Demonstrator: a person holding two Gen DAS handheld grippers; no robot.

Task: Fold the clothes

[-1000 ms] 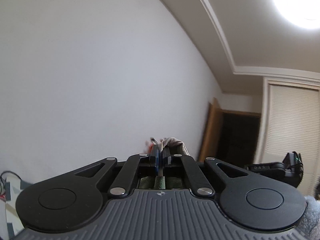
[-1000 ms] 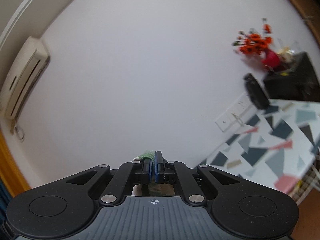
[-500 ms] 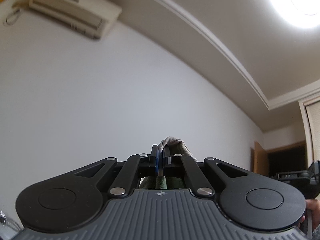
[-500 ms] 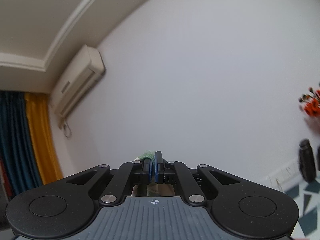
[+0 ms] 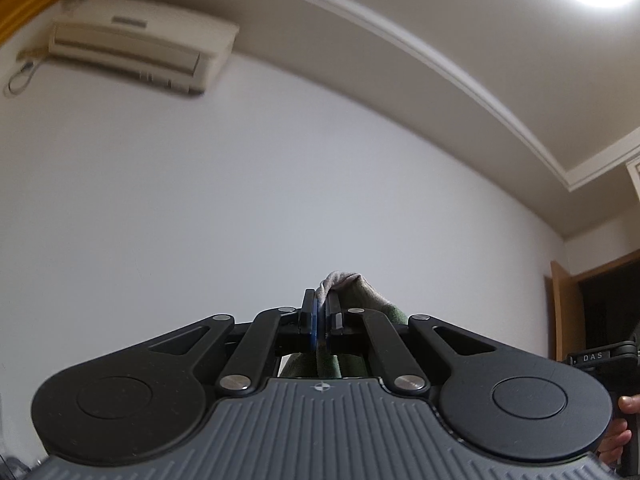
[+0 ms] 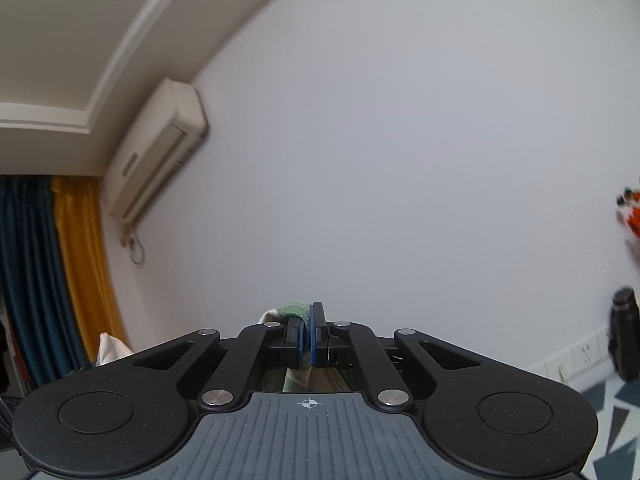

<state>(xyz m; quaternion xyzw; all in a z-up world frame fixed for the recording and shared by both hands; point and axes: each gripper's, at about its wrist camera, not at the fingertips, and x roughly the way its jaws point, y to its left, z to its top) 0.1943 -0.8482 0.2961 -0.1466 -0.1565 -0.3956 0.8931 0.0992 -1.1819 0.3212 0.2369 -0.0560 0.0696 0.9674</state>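
Observation:
Both grippers are raised and point up at the white wall and ceiling. My left gripper (image 5: 321, 304) is shut on a bunch of grey and green cloth (image 5: 352, 286) that pokes out above and to the right of its tips and hangs down behind them. My right gripper (image 6: 307, 316) is shut on a green and grey fold of the garment (image 6: 290, 309), which shows at the left of its tips and below them. The rest of the garment hangs out of sight. At the right edge of the left wrist view, a person's fingers (image 5: 628, 404) hold the other gripper's handle (image 5: 600, 358).
A wall air conditioner (image 5: 132, 46) hangs high, also seen in the right wrist view as the air conditioner (image 6: 160, 156). Blue and orange curtains (image 6: 60, 276) hang at the left. A patterned table (image 6: 616, 412), a dark bottle (image 6: 622, 336) and orange flowers (image 6: 632, 216) sit at the right. A wooden door frame (image 5: 560, 312) stands right.
Both grippers have risen and tipped upward with the cloth still pinched. The table and flowers slid toward the right edge of the right wrist view; the air conditioner came into both views.

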